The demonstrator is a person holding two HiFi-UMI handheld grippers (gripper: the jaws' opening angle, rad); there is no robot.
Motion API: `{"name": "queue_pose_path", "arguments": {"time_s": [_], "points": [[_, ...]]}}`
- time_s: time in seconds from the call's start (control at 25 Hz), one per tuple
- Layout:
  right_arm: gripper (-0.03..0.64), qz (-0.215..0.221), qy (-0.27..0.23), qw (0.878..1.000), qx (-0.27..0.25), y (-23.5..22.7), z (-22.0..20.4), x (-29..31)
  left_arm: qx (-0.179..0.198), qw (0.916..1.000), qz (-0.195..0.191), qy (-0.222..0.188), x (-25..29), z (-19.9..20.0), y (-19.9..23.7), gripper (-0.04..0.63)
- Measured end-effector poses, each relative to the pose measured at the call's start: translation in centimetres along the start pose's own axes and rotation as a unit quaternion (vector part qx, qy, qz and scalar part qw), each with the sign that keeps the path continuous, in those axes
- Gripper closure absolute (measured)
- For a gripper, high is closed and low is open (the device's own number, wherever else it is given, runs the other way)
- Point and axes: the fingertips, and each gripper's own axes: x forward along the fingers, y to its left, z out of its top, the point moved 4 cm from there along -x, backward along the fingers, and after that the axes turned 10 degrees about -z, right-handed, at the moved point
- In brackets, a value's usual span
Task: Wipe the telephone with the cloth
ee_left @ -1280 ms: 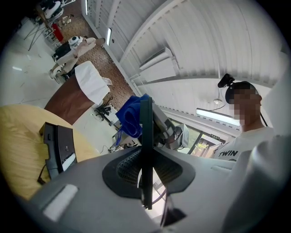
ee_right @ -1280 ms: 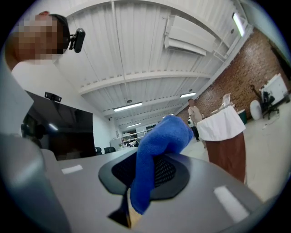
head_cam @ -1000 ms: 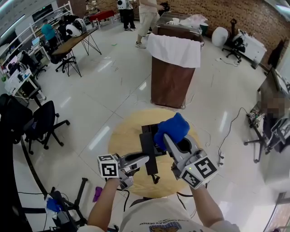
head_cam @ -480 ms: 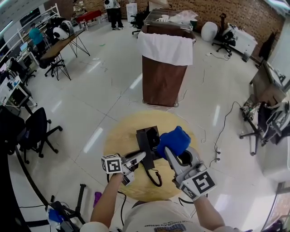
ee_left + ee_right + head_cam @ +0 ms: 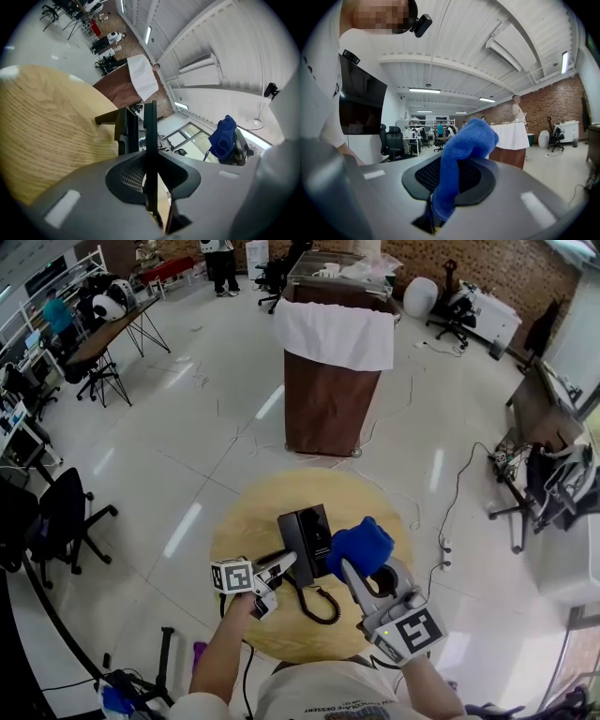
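Blue cloth, black telephone (wood-grain table)

— What sort of place is this?
— A lab or open workshop-office: glossy white floor, brick wall, trestle desks, office chairs, strip lights.
— And on that far desk?
— White robot-like gear, perhaps; it's too small to tell.
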Motion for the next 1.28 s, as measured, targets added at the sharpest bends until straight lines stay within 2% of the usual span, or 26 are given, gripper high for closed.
{"name": "queue_pose_path", "arguments": {"time_s": [0.12,0.24,0.48,0.68,1.0,1.08,1.2,1.28], "points": [[0.555,-0.003,0.006,1.000,0.000,0.3,-0.5,0.4,-0.026,0.9997,-0.001,-0.001,0.4,-0.4,0.9,0.532],[0.555,-0.004,0.016,1.000,0.000,0.5,-1.3,0.8,-0.036,0.9993,0.003,-0.007,0.7,-0.4,1.9,0.532],[0.555,-0.010,0.028,1.000,-0.001,0.8,-1.9,1.0,-0.036,0.9993,-0.012,-0.001,1.2,-0.6,2.2,0.532],[0.555,-0.017,0.031,0.999,0.000,0.2,-2.0,1.1,-0.047,0.9989,-0.007,0.006,1.3,-1.0,2.4,0.532],[0.555,-0.014,0.036,0.999,0.000,0.6,-2.5,1.1,-0.044,0.9990,0.006,0.007,1.4,-1.1,3.2,0.528],[0.555,-0.014,0.038,0.999,-0.001,0.6,-2.6,1.1,-0.043,0.9990,0.010,0.005,1.4,-1.2,3.2,0.522],[0.555,-0.015,0.040,0.999,0.000,0.7,-2.8,1.0,-0.041,0.9991,0.007,-0.004,1.4,-0.9,3.1,0.470],[0.555,-0.016,0.041,0.999,0.001,0.8,-2.9,0.8,-0.039,0.9991,0.013,-0.012,1.1,-0.7,3.2,0.469]]}}
